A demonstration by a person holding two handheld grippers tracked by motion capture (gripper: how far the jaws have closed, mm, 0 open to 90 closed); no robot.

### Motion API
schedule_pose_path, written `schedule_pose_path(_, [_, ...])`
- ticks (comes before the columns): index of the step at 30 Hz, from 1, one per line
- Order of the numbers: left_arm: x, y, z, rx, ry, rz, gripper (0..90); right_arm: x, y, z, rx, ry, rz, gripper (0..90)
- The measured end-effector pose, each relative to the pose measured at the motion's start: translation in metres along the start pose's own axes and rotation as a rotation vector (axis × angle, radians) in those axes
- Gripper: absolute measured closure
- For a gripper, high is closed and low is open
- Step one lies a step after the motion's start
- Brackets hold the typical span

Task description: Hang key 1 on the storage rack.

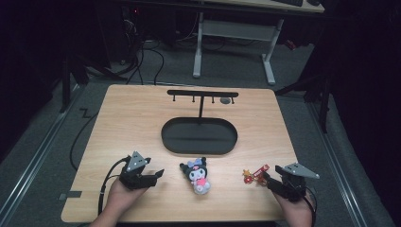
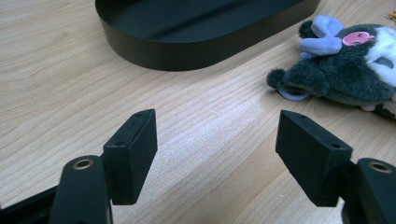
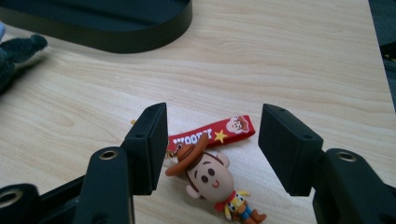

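**Cowboy keychain between the right gripper's parted jaws**

The cowboy keychain [image 3: 210,177] is a small moulded figure of smooth, glossy rubber or plastic: a round peach face, a brown brimmed hat, a yellow shirt and a red neckerchief. A flat red strap [image 3: 215,135] with white lettering and a yellow star runs from its hat. It lies flat on the table [image 1: 132,118] near the front edge, toward the front right corner.

The right gripper [image 3: 212,140] points at it with its two black, matte, block-shaped jaws spread to either side: the figure's head and the strap lie in the gap between them. The hat brim sits just beside the left-hand jaw in the right gripper view; whether it touches I cannot tell. The other jaw stands clear of the figure. The pads do not press on it. In the high view the right gripper [image 1: 265,178] rests low over the table with the keychain [image 1: 254,174] at its tips.

A plush toy [image 1: 197,176] lies near the middle of the front edge, fuzzy dark grey with lilac ears, a white face and a pink patch. The left gripper [image 2: 215,140] is near the front left corner, its jaws wide apart over bare wood, with the plush [image 2: 345,70] beyond its right-hand jaw and apart from it.

At the table's centre stands a black oval tray [image 1: 198,137], smooth-walled and shallow, with a thin T-shaped hook rack [image 1: 202,94] rising from its far rim. The tabletop is pale wood with fine grain.
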State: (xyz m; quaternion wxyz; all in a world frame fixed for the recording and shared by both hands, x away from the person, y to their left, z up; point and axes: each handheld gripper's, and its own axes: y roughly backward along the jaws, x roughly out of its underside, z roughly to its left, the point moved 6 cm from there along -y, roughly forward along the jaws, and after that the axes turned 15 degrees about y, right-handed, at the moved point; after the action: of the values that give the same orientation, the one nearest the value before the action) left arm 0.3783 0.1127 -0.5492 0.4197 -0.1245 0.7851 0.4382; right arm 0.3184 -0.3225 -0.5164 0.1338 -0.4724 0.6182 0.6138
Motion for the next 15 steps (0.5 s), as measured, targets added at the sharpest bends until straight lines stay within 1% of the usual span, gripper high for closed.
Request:
schedule_pose_path(3, [0.0001,-0.0001,-0.0001,0.001,-0.003,0.003,29.8,0.0018,0.0011,-0.0011,-0.007,0.01,0.024,44.0])
schedule_pose_path(4, [0.0002,-0.0003,-0.0002,0.001,-0.004,0.003,29.8,0.0035,0.0017,-0.0012,-0.016,0.002,0.045,44.6])
schedule_pose_path(5, [0.0004,-0.0004,-0.0003,0.001,-0.004,0.005,29.8,0.0035,0.0017,-0.0012,-0.016,0.002,0.045,44.6])
schedule_pose_path(7, [0.0006,-0.0007,-0.0006,0.002,-0.007,0.007,29.8,0.0049,0.0021,-0.0018,-0.031,0.002,0.06,45.5])
schedule_pose_path(8, [0.0007,-0.0008,-0.0007,0.003,-0.007,0.008,29.9,0.0056,0.0022,-0.0019,-0.041,0.0,0.069,46.3])
schedule_pose_path(12, [0.0017,-0.0021,-0.0015,0.004,-0.012,0.015,29.9,0.0072,0.004,-0.0032,-0.052,0.002,0.098,52.0])
schedule_pose_path(15, [0.0024,-0.0028,-0.0022,0.002,-0.016,0.021,29.9,0.0079,0.0068,-0.0043,-0.067,0.003,0.115,54.6])
